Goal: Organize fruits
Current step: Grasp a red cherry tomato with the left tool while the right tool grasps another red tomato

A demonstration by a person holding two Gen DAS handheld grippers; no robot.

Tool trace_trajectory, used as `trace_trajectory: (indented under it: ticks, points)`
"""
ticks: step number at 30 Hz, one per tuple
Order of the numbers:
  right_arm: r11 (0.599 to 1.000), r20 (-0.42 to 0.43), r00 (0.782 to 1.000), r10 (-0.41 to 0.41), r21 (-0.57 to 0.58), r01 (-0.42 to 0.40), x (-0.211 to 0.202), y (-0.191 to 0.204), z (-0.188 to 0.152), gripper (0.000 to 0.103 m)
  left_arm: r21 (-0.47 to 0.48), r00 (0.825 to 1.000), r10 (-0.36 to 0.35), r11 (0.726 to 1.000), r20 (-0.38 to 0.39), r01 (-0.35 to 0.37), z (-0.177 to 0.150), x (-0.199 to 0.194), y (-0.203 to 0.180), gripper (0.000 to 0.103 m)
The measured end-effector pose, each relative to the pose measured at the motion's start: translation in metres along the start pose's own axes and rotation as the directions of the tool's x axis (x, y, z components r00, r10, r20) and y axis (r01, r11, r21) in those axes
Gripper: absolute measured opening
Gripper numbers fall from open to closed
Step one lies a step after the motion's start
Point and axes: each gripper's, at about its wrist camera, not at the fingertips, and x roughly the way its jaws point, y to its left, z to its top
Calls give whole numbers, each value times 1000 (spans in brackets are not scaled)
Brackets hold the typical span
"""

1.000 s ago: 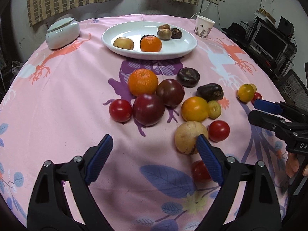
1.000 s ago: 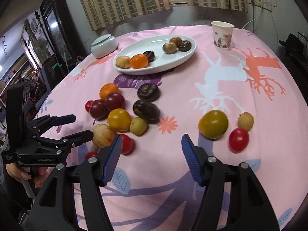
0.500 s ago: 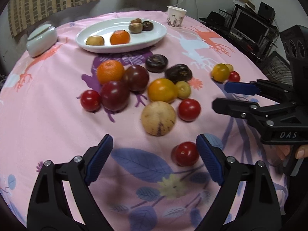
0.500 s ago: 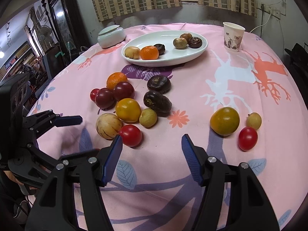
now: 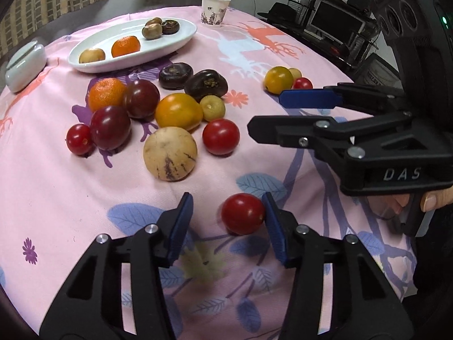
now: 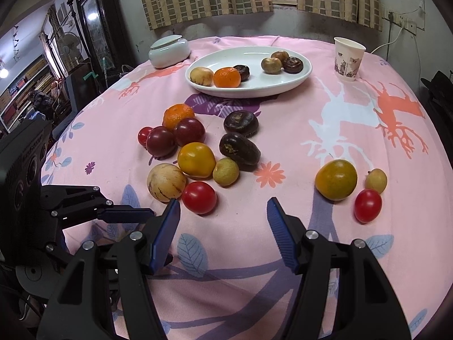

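- Left hand-held gripper (image 5: 228,221): jaws have just been closing around a small red tomato (image 5: 242,213) lying on the desk (image 5: 42,192) at its near edge. The right pad touches the tomato's side; a clear gap remains at the left pad, so no grip is made.
- Right hand-held gripper (image 6: 223,226): jaws about half open over bare cloth, nothing between them; a person's fingertip (image 5: 431,201) rests at its handle.
- White oval plate (image 6: 283,86), far side of the desk: contains one pale tan fruit (image 6: 201,76), one orange (image 6: 226,77) touching it, one dark fruit (image 6: 242,72) just behind the orange, and, apart at the right end, a brownish fruit (image 6: 271,65) beside another dark fruit (image 6: 293,65).
- Paper cup (image 6: 348,58): upright, right of the plate; contents cannot be seen.
- Lidded white jar (image 6: 169,51): left of the plate, lid on.
- Loose on the pink cloth, mid-desk: a cluster of an orange, two dark red fruits, red tomatoes, a yellow-orange tomato (image 6: 196,159), a striped pale fruit (image 6: 166,182), a small greenish fruit and two dark fruits.
- Well apart to the right: a yellow-green tomato (image 6: 336,180), a small yellow fruit and a red tomato.
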Motion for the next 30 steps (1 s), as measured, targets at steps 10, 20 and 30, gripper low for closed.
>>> trace_trajectory:
  ticks: [10,20,30]
  points:
    - [1000,-22,1000,9,-23,-9,8,5,-3,65,2,997,62,998,54,-62,4,-17,6,29]
    - [995,-47,998,-49,-89,45,32,31,-4,64,-92,987,133,988,91,-125,12,-27,37,29]
    - [994,-52,996,-78,-78,74,43,40,4,31,-146,989,131,982,71,-120,12,-23,53,29]
